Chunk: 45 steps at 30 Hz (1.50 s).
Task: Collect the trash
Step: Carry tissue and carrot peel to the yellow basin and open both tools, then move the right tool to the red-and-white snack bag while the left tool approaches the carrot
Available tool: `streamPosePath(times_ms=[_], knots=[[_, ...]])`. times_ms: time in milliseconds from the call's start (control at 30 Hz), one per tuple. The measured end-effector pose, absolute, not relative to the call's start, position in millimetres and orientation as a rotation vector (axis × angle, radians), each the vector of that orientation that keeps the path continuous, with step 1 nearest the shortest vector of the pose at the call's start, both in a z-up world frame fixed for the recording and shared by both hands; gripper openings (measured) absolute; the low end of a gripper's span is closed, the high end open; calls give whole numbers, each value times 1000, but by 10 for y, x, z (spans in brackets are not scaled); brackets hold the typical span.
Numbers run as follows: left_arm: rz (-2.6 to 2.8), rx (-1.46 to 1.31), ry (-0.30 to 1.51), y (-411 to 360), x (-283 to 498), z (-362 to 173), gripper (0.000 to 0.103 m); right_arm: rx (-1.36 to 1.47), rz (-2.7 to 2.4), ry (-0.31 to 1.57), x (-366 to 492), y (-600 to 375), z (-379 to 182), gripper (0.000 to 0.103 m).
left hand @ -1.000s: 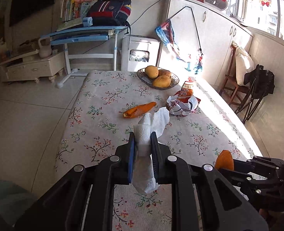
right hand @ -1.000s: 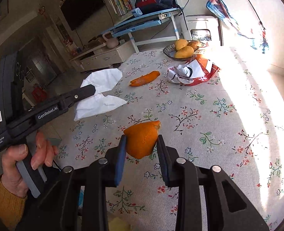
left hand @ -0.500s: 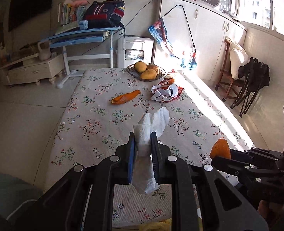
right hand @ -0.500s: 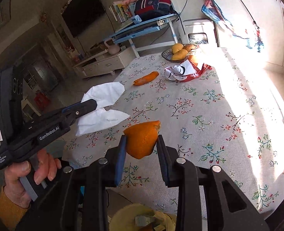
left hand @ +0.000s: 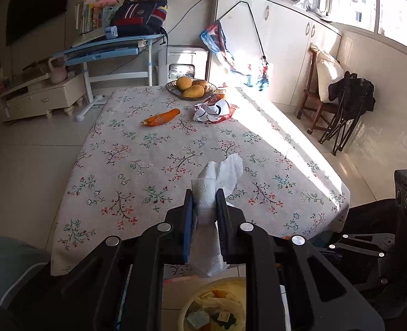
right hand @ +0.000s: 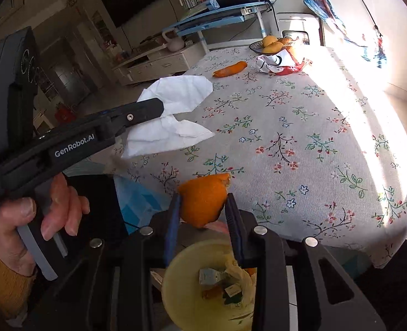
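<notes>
My left gripper [left hand: 204, 203] is shut on a white paper tissue [left hand: 217, 176], held near the table's front edge; from the right wrist view the tissue [right hand: 175, 110] hangs from it. My right gripper [right hand: 202, 207] is shut on a piece of orange peel [right hand: 203, 198], above a yellow trash bin [right hand: 186, 284] on the floor. The bin [left hand: 192, 300] holds several scraps. On the floral table [left hand: 148, 165] lie an orange wrapper [left hand: 162, 117] and a crumpled red-and-white snack bag [left hand: 214, 109].
A bowl of mangoes [left hand: 191, 88] stands at the table's far end. A blue desk [left hand: 109, 52], white cabinets [left hand: 272, 41] and a wooden chair [left hand: 322, 93] stand around. A blue bag [right hand: 137, 201] lies by the bin.
Both grippers have drawn back from the table toward its front edge, still holding tissue and peel. The yellow bin has come into view below them.
</notes>
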<state>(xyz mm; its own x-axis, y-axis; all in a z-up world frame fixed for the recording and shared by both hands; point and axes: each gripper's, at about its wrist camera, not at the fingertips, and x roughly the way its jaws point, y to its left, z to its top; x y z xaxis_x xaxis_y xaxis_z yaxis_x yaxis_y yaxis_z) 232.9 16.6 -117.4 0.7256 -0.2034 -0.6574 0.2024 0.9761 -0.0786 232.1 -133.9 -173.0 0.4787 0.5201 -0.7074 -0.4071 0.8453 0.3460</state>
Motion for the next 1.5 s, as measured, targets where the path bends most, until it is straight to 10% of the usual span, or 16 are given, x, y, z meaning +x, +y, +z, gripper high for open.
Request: streamPosePath(times_ms=[733, 1133, 1500], knots=[[-280, 49, 869, -19, 1693, -1628, 16, 269, 444, 996, 2045, -1705, -1943, 79], [-354, 46, 949, -95, 1506, -1799, 48, 418, 375, 890, 2034, -2000, -1774, 85], [-307, 2, 840, 92, 1497, -1502, 54, 399, 373, 880, 2000, -1953, -1732, 86]])
